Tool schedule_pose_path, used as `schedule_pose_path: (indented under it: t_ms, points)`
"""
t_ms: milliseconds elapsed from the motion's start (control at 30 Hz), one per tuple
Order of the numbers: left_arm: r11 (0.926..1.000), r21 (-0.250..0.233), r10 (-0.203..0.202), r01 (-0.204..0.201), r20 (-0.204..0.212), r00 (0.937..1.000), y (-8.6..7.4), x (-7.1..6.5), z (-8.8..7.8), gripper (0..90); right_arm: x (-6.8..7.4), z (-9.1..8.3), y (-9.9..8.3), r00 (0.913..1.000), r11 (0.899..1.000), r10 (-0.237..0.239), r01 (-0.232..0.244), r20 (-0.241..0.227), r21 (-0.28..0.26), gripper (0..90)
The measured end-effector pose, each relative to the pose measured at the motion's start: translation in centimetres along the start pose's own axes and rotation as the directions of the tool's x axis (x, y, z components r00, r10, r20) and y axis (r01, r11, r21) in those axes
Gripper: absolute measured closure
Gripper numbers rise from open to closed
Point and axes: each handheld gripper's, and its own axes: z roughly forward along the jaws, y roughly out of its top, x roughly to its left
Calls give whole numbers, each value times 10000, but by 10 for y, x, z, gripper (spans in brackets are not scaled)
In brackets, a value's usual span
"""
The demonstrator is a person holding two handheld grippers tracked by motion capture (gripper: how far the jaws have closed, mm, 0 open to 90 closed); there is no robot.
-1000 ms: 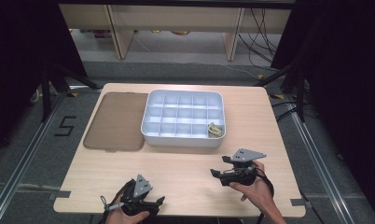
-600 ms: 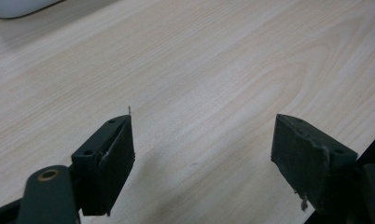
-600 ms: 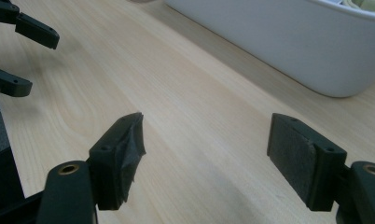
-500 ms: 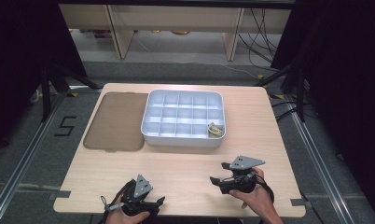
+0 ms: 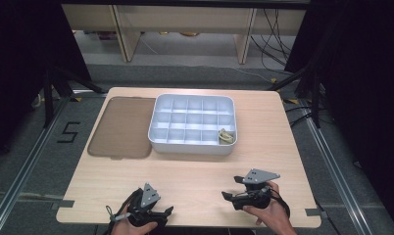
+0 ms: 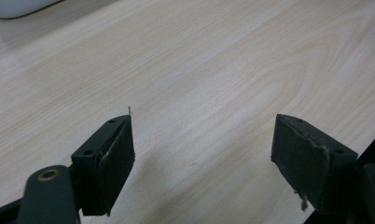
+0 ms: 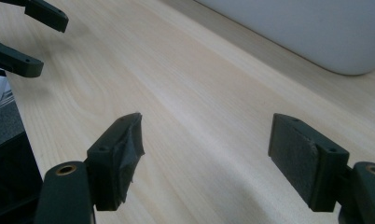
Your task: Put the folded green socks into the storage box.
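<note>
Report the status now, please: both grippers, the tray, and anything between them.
Left gripper and right gripper open, empty, low at near table edge. White compartment tray untouched, small yellowish item in one right-side cell. Brown mat beside tray. Bare wood between.

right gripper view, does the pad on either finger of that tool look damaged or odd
Yes. The pad on the left finger looks torn and wrinkled, its edge peeling away from the block. The right finger shows a rough but flat pad.
</note>
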Motion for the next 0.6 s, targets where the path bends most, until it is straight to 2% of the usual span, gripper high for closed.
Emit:
schedule_pose_path:
  t_ms: [167,300,367,400,500,600]
  points:
    - [10000,-18,-95,95,34,9999,0,0,1,208,1,1,-5,10000,9999,-75,75,28,89,266]
    - [10000,-31,-2,2,4,10000,0,0,0,208,1,1,-7,9999,9998,-102,101,38,193,265]
    - [9998,-72,-201,202,121,9997,0,-1,1,208,2,1,-8,9998,9997,-174,176,-91,180,262]
    - [9997,-114,-227,229,131,9997,0,-1,1,208,3,-1,-9,10000,9998,-93,93,15,148,262]
    - [10000,8,-6,6,21,10000,0,0,1,208,3,-2,-10,9999,9998,-118,118,6,156,261]
    - [9998,-103,-196,198,131,9997,0,-1,1,208,4,-3,-13,9999,9997,-97,94,134,220,251]
